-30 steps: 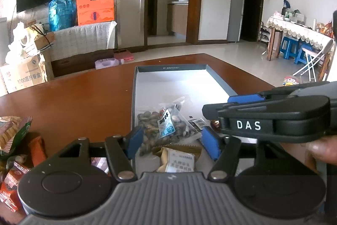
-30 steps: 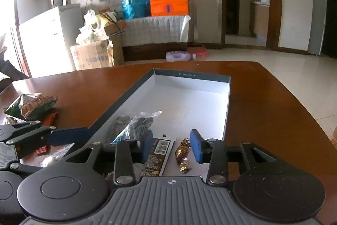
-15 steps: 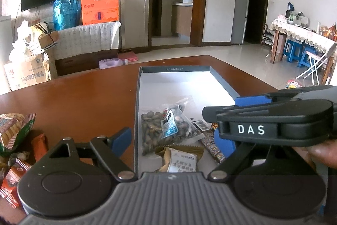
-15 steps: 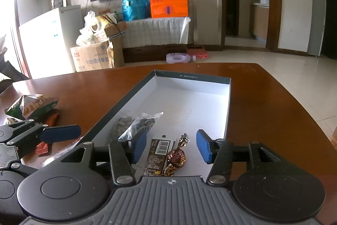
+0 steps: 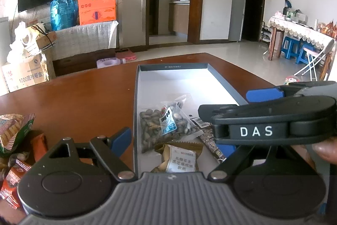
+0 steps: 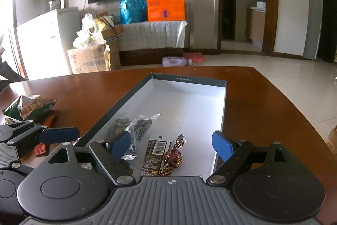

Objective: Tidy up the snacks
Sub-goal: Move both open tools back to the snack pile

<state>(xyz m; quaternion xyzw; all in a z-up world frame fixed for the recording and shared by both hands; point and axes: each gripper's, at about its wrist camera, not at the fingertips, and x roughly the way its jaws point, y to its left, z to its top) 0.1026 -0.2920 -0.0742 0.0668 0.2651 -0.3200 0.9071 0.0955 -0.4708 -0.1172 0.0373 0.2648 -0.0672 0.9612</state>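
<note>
Foil-wrapped candy (image 6: pixel 173 158) is seen lying free in the grey box (image 6: pixel 223 111), between the spread fingers of the right gripper (image 6: pixel 171 143). The left gripper (image 5: pixel 174 146) is also spread and empty, apparently. Next, the loose snack packets (image 6: pixel 31 107) on the table (image 6: pixel 263 102) must be fetched.

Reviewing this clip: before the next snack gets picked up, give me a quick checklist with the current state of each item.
1. Right gripper open and holding nothing: ok.
2. Left gripper open and holding nothing: ok.
3. Wrapped candy lies inside the box, free of the fingers: ok.
4. Box has bare floor left at its far end: ok.
5. Snacks remain outside on the table, such as the green bag: ok.
6. Grippers apart from each other: cannot tell; the right one crosses the left view.
</note>
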